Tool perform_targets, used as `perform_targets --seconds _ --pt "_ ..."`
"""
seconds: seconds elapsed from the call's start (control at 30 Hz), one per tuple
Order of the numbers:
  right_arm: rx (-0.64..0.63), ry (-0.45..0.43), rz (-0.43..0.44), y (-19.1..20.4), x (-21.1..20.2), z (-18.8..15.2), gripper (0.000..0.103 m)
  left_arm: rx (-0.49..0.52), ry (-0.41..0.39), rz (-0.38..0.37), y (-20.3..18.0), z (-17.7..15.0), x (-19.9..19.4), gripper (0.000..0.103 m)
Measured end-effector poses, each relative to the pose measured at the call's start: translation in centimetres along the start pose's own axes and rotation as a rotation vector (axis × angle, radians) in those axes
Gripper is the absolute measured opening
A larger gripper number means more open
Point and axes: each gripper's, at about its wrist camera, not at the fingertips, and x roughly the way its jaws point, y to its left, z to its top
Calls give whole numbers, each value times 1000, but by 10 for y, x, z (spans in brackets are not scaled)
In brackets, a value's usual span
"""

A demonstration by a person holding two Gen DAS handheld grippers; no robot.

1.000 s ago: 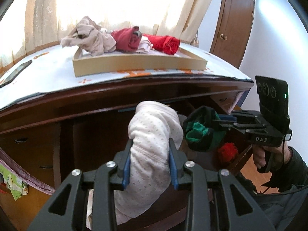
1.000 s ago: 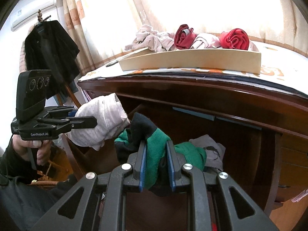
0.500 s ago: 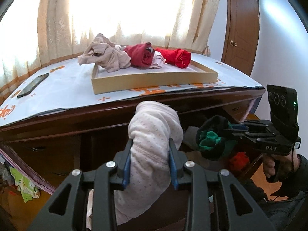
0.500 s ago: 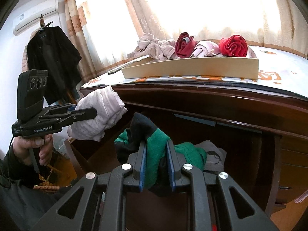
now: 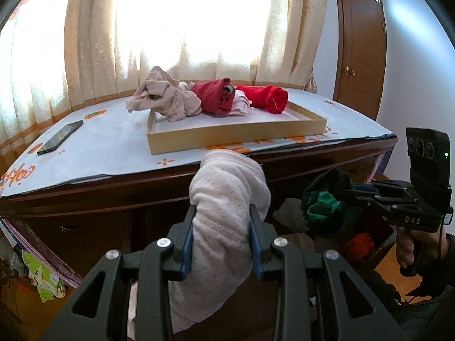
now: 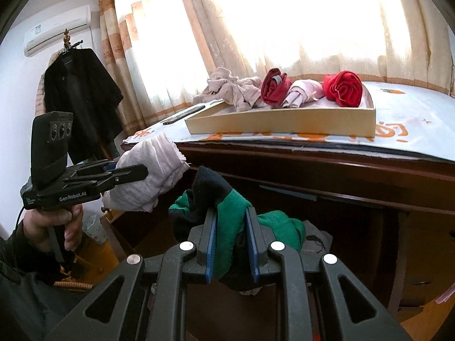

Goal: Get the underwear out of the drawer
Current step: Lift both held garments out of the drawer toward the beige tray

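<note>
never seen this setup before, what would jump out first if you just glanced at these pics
Two handheld grippers, each shut on rolled underwear in front of the dark wooden dresser: the left gripper clamps a pale pink dotted roll, the right gripper a green and black bundle. Behind them, on the dresser top, a shallow tray holds beige and red pieces against the bright curtained window.

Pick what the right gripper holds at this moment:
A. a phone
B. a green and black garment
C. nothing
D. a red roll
B: the right gripper has its pads pressed on the green and black garment, held in front of the desk, while the red roll lies in the tray and the phone on the desk top.
</note>
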Motion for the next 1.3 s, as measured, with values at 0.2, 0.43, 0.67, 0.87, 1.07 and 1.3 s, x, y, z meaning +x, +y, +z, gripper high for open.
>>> perform_targets --seconds 0.2,0.43,0.67,0.87,1.07,1.3 --pt "-11 -31 2 3 -6 4 21 4 -35 21 0 3 -6 31" --pt "-21 -67 7 4 -13 6 21 6 -66 24 -2 5 -10 31" --pt "-33 -105 11 8 -19 9 21 9 -97 26 -2 7 -15 31" --pt "-43 -131 15 10 -23 10 21 14 -118 27 -3 8 -18 31" --pt "-56 -159 19 13 -28 12 21 26 -151 26 -6 9 -23 31" --pt "-67 -191 26 17 -35 14 21 38 -189 29 -10 11 -29 31"
